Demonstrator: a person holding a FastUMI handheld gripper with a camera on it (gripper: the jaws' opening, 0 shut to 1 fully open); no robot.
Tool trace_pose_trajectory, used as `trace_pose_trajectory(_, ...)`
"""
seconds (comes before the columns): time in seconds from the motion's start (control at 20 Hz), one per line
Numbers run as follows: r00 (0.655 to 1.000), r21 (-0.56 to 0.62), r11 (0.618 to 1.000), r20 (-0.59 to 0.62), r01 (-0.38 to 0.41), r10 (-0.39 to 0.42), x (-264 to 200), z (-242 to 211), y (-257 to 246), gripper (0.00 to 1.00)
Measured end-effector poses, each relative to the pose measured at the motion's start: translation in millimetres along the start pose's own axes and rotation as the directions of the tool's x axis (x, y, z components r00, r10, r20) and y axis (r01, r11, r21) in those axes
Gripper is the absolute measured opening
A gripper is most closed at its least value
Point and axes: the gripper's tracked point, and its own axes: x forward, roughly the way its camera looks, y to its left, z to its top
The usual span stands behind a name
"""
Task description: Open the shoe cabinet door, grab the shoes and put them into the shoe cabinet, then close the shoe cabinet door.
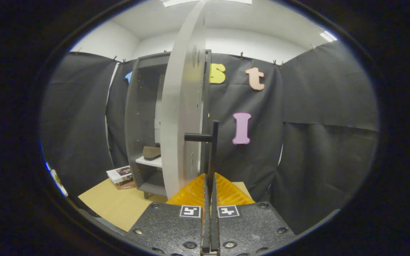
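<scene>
Gripper [210, 177] jaws closed, both fingers [205, 199] pinched on the lower end of the door handle [213, 149], a dark vertical bar; a short dark standoff [197, 137] ties the handle to the door face. Shoe cabinet door [182, 106] is swung wide open, seen almost edge-on, pale grey, standing just left of the handle and rising well above it; small holes dot the door's inner side near the handle.

Left of the door, the grey shoe cabinet [137, 117] stands open; a white shelf [150, 161] sits low inside it; one tan shoe [151, 152] rests on that shelf, toe toward the door; whether a second shoe lies behind it, cannot tell; upper part of the cabinet interior is dark. Cabinet stands on a tan floor mat [116, 206]; a small stack of books [122, 176] lies on the mat just left of the cabinet's base, touching or nearly touching it.

Black cloth wall [315, 142] hangs behind and right of the door; white room wall and ceiling [262, 32] show above the cabinet.
</scene>
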Motion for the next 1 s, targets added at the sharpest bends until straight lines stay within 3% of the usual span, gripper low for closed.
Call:
trace_pose_trajectory(0.25,0.998,-0.019,0.999,-0.048,0.026,-0.027,-31,-13,1,0.12)
trace_pose_trajectory(0.35,0.998,-0.021,1.000,-0.055,0.005,-0.006,-54,-19,20,0.25)
trace_pose_trajectory(0.5,0.999,-0.051,0.999,-0.043,-0.017,0.015,-75,-29,43,0.72)
trace_pose_trajectory(0.65,0.993,-0.031,0.996,-0.077,-0.086,0.084,-85,-64,85,0.82)
trace_pose_trajectory(0.75,0.985,-0.005,0.991,-0.109,-0.131,0.130,-84,-91,111,0.97)
trace_pose_trajectory(1.0,0.951,0.020,0.975,-0.217,-0.221,0.220,-49,-180,175,1.00)
